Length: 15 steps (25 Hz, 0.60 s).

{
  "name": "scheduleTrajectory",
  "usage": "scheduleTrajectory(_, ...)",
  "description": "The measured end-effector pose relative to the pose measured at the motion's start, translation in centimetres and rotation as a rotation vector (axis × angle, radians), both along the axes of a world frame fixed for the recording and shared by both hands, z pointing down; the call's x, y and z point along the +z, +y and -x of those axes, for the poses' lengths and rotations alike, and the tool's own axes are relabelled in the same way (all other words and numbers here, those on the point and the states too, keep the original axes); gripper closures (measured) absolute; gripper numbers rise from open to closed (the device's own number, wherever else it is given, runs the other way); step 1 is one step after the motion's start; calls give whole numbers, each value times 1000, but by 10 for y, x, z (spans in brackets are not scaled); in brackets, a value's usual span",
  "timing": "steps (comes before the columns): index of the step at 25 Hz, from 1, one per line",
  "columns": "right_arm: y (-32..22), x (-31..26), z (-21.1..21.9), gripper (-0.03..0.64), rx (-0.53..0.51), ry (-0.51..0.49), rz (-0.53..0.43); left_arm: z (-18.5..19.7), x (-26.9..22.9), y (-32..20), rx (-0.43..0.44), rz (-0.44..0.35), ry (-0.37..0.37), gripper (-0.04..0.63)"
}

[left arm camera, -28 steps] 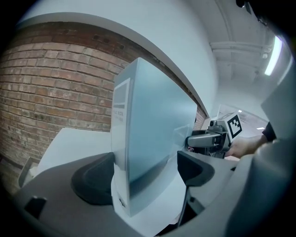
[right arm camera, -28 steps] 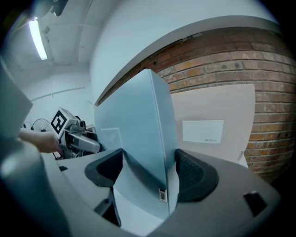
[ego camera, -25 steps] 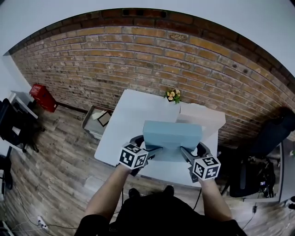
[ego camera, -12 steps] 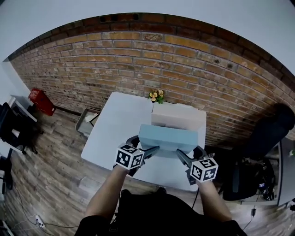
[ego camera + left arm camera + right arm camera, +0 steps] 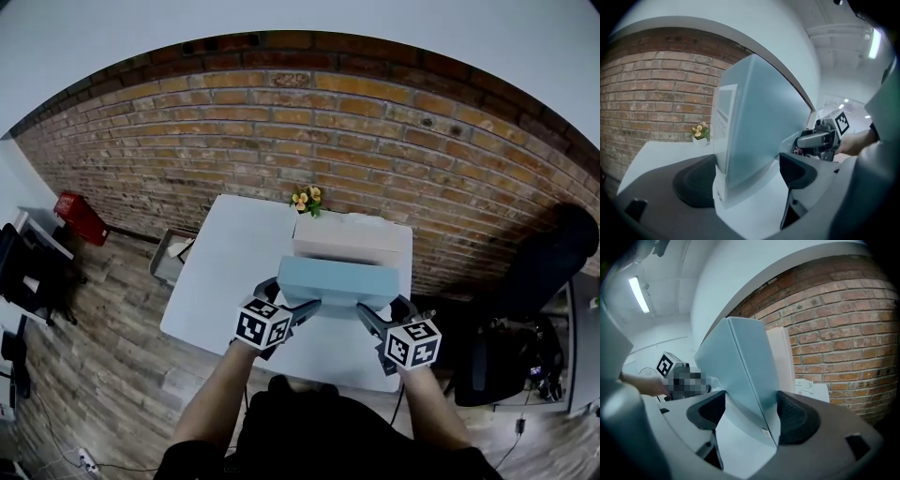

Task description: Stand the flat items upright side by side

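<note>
A flat light-blue box [image 5: 337, 281] stands upright on its long edge on the white table [image 5: 225, 272]. My left gripper [image 5: 298, 305] holds its left end and my right gripper [image 5: 373, 317] its right end. In the left gripper view the blue box [image 5: 754, 126] sits slanted between the wide-set jaws of the left gripper [image 5: 747, 180]. In the right gripper view both pads of the right gripper [image 5: 750, 416] press on the blue box [image 5: 745, 376]. A flat white box [image 5: 349, 241] stands upright just behind it; the white box [image 5: 780, 357] also shows past the blue one.
A small pot of flowers [image 5: 306, 199] stands at the table's far edge by the brick wall. On the floor to the left lie a grey tray [image 5: 169, 258] and a red crate [image 5: 73, 208]. A black chair [image 5: 553, 272] stands at the right.
Both grippers have carried the blue box farther back, closer to the upright white box. The head view has shifted with them.
</note>
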State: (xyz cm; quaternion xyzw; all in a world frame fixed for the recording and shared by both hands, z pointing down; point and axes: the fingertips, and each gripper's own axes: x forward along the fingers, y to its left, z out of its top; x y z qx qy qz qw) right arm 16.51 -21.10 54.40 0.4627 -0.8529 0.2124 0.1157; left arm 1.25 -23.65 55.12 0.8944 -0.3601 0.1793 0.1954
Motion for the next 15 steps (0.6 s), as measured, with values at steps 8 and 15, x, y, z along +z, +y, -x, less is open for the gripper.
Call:
scheduleTrajectory(8, -15, 1, -1, 275, 57, 6, 12, -1, 2, -16, 38, -15, 13, 152)
scheduleTrajectory(15, -20, 2, -5, 278, 92, 1, 19, -6, 6, -27, 81, -34, -9, 152)
